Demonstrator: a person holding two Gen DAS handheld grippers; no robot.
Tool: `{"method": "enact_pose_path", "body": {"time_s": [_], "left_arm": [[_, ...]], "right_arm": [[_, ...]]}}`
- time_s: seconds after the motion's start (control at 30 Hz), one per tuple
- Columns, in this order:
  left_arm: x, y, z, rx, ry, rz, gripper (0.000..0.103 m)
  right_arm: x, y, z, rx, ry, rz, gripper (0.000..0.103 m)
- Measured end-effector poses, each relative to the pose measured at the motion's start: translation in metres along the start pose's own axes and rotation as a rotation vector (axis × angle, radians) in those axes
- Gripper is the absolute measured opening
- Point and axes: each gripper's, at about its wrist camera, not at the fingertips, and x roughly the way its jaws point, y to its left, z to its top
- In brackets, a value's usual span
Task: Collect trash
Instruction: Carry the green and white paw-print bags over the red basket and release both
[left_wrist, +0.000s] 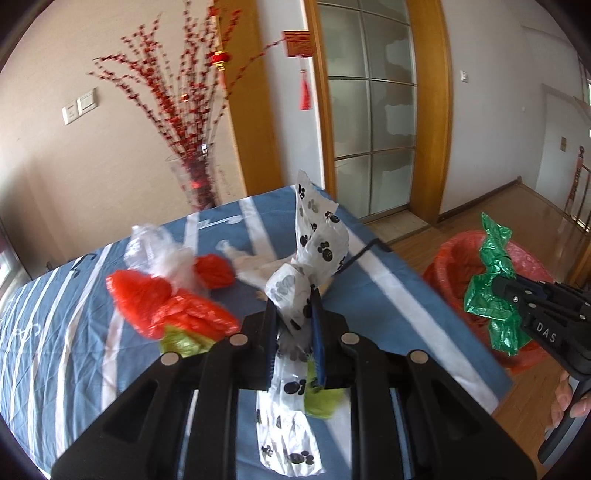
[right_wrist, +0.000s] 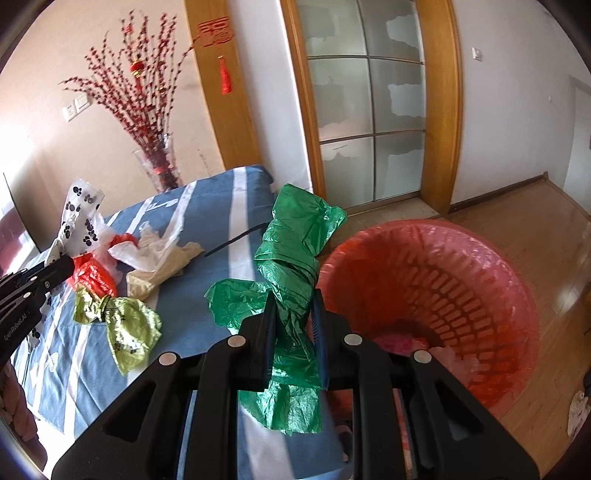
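Your left gripper (left_wrist: 293, 306) holds the paw-print bag (left_wrist: 320, 236) above the bed (left_wrist: 388, 291), where the other bags (right_wrist: 110, 280) lie in a cluster to its left, while your right gripper (right_wrist: 295, 306) holds the knotted bag (right_wrist: 295, 251) beside the basket (right_wrist: 480, 280), which stands on the floor right of the bed, and a vase of branches (right_wrist: 159, 166) stands behind the bed's far edge

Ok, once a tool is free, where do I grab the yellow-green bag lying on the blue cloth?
Take the yellow-green bag at its pinched waist, where it is gathered narrow between two flared lobes. Come from above, fingers straddling the waist. The red bag lies close behind it, so approach from the near side, over bare blue cloth.
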Motion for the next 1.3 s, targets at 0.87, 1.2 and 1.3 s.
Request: {"method": "enact_pose_path", "body": {"time_s": [0.87, 1.2, 1.3], "left_arm": [[0.046, -0.122, 0.031, 0.05, 0.046, -0.321, 0.017], [0.061, -0.159, 0.037, 0.086, 0.058, -0.416, 0.017], [0.066, -0.165, 0.037, 0.085, 0.079, -0.438, 0.021]], "right_arm": [[-0.01, -0.112, 0.007, 0.154, -0.035, -0.135, 0.019], [-0.007, -0.137, 0.011, 0.203, -0.042, -0.144, 0.019], [-0.006, -0.143, 0.013, 0.221, -0.042, -0.143, 0.019]]}}
